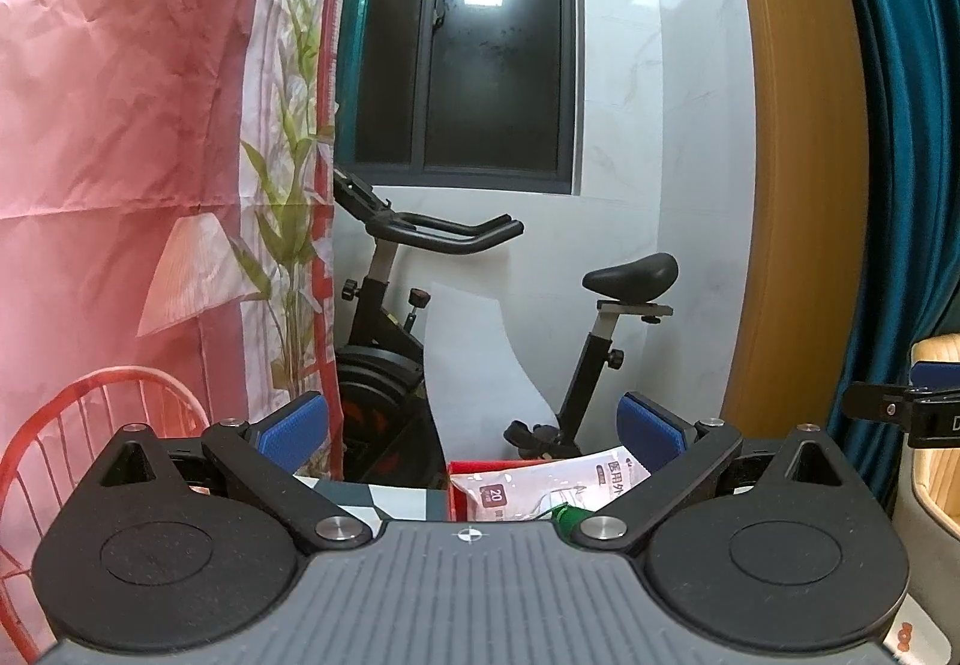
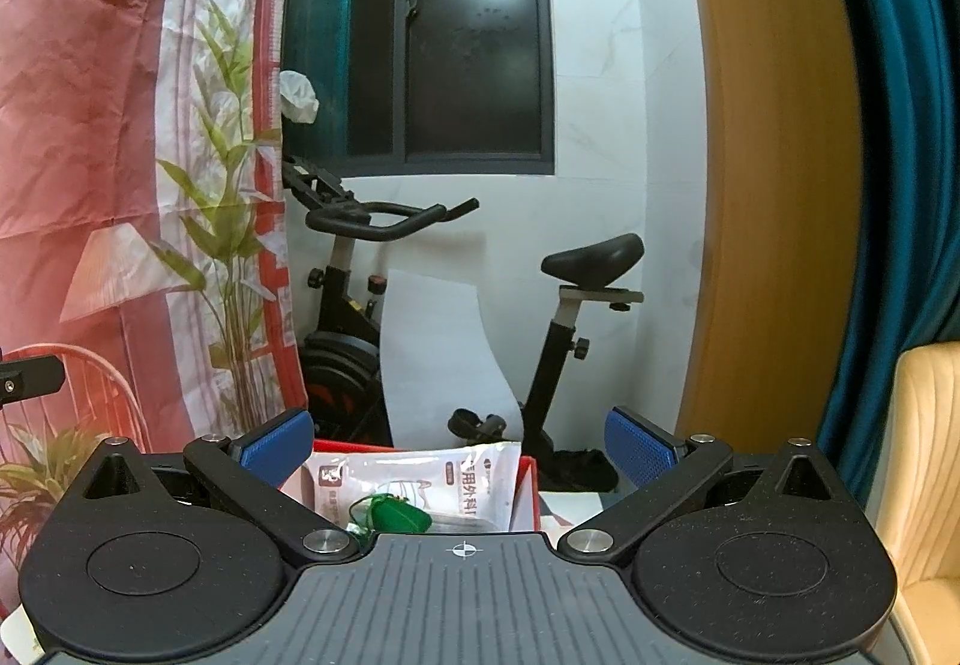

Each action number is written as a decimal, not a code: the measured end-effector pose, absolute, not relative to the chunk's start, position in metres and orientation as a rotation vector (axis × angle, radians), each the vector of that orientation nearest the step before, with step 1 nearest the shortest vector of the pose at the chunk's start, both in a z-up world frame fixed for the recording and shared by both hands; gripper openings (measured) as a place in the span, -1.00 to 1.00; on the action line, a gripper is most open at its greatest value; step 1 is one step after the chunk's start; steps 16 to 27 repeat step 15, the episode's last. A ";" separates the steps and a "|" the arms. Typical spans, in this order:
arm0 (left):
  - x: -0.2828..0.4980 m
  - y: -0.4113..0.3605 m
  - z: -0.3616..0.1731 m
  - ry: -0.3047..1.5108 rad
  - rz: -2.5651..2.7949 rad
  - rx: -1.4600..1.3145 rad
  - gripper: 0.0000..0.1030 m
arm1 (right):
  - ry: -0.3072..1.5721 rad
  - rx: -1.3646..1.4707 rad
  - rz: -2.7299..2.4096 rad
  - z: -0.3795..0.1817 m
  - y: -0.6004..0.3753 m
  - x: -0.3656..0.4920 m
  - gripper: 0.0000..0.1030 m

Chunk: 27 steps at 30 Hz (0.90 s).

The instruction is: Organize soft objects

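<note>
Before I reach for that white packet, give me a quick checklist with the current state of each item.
1. Left gripper open, nothing between the fingers: ok.
2. Right gripper open and empty: ok.
3. White packet in view, lying in the red box: ok.
4. Green object lies on the packet, may come along: not ok.
5. Whether the packet is soft enough to pinch: cannot tell.
6. Space around the box, below the grippers: cannot tell.
</note>
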<state>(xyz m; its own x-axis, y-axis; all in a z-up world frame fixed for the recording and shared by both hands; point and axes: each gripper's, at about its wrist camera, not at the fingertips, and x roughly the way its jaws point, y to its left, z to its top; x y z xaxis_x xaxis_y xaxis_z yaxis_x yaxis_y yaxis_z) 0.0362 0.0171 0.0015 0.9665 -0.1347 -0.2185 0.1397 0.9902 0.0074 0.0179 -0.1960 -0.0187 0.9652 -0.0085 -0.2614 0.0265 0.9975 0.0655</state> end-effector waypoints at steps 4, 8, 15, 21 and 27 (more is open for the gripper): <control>0.035 0.017 0.001 0.217 -0.127 0.035 1.00 | 0.265 0.067 -0.018 -0.020 -0.195 0.018 0.99; 0.035 0.018 0.001 0.216 -0.127 0.035 1.00 | 0.267 0.065 -0.019 -0.022 -0.194 0.018 0.99; 0.034 0.019 0.000 0.213 -0.127 0.036 1.00 | 0.269 0.064 -0.019 -0.022 -0.193 0.018 0.99; 0.034 0.019 0.000 0.213 -0.127 0.036 1.00 | 0.269 0.064 -0.019 -0.022 -0.193 0.018 0.99; 0.034 0.019 0.000 0.213 -0.127 0.036 1.00 | 0.269 0.064 -0.019 -0.022 -0.193 0.018 0.99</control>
